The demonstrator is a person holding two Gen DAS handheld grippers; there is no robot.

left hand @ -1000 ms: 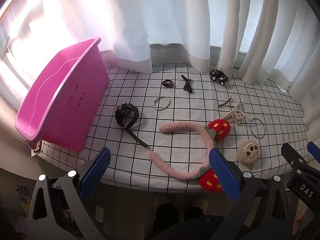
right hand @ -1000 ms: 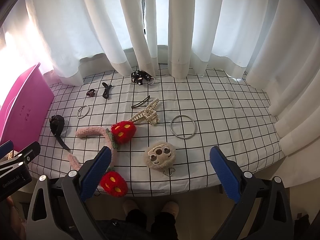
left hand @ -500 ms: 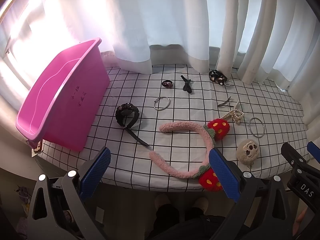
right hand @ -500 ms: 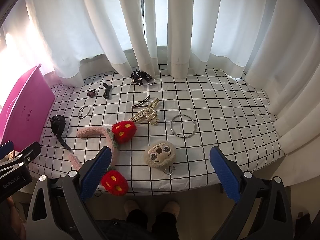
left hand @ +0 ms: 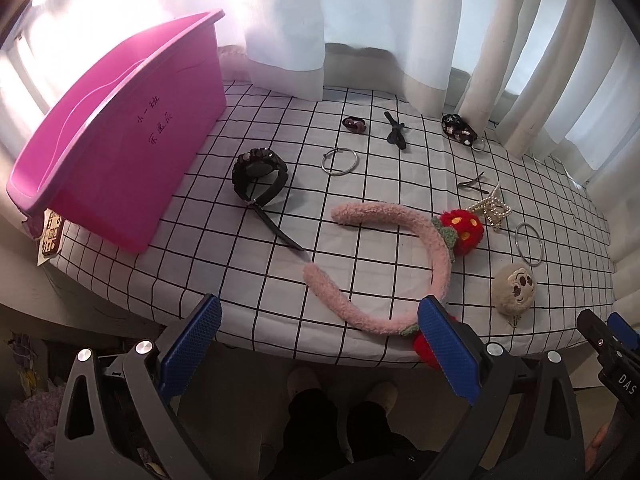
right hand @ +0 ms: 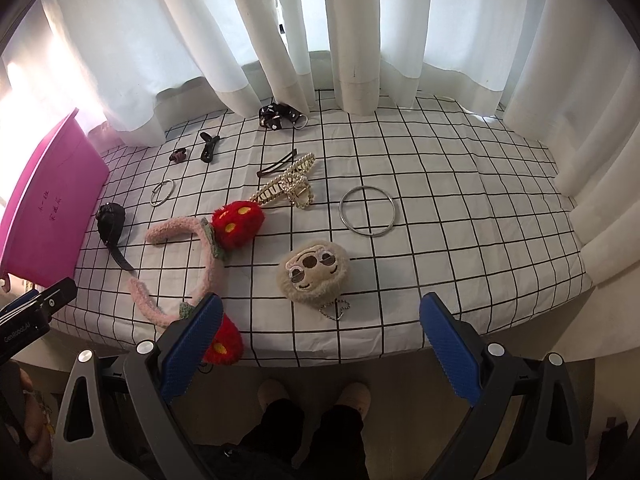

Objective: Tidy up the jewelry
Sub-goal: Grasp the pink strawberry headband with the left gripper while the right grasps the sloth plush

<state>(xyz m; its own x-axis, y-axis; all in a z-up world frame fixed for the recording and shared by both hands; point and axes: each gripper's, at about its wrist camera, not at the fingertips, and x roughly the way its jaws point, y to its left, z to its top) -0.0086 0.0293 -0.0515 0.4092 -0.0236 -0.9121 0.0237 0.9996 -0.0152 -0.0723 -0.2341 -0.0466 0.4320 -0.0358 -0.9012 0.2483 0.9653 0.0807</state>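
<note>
My left claw (left hand: 318, 346) is spread wide and empty at the near edge of the bench (left hand: 224, 264). The pink headband (left hand: 400, 264) lies just ahead of it, and the pink bin (left hand: 120, 148) ahead-left. My right claw (right hand: 320, 346) is also spread and empty; the plush face charm (right hand: 314, 272) lies just ahead, and the silver bangle (right hand: 367, 211) beyond.

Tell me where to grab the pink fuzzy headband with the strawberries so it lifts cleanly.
Grip the pink headband on its bare band between the two strawberries, coming straight down from above. It lies flat, and that stretch is narrow enough for the open left gripper to span.
</note>
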